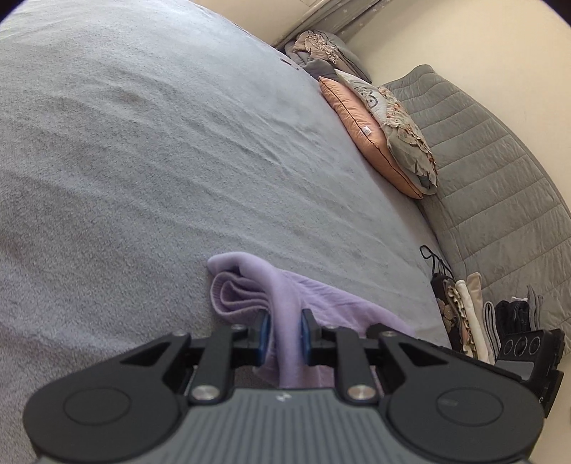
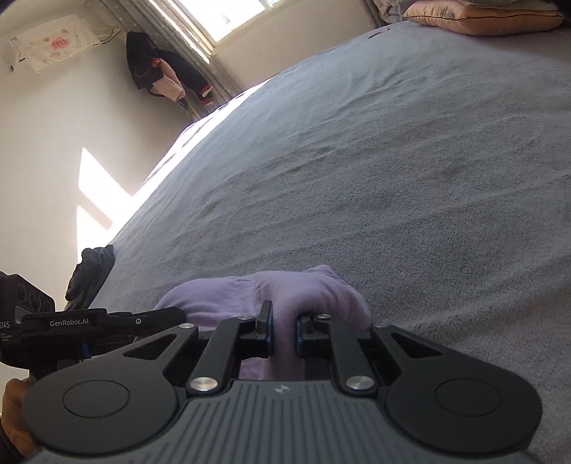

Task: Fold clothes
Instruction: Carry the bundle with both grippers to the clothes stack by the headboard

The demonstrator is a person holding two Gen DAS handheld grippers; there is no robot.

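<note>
Left wrist view: left claw [image 1: 284, 330] pinching lilac garment [image 1: 249, 289] ridge — cloth bunching ahead-left on grey bed [image 1: 142, 160]. Right claw [image 2: 283, 326] pinching same garment alongside, both claws gripping near edge.

Your right gripper [image 2: 283, 330] pinches a bunched lilac knit garment [image 2: 285, 289] on the grey fleece bed cover [image 2: 357, 171].

Both blue-padded fingers [image 2: 268, 328] press a raised fold of the cloth between them, with the rest heaped just ahead of you. Your left gripper [image 2: 85, 348], black and marked GenRobot.AI, reaches in from the left, your hand [image 2: 12, 410] beneath it. A dark crumpled garment [image 2: 91, 271] lies at the cover's left edge, and a peach pillow [image 2: 481, 16] at its far right corner.
</note>
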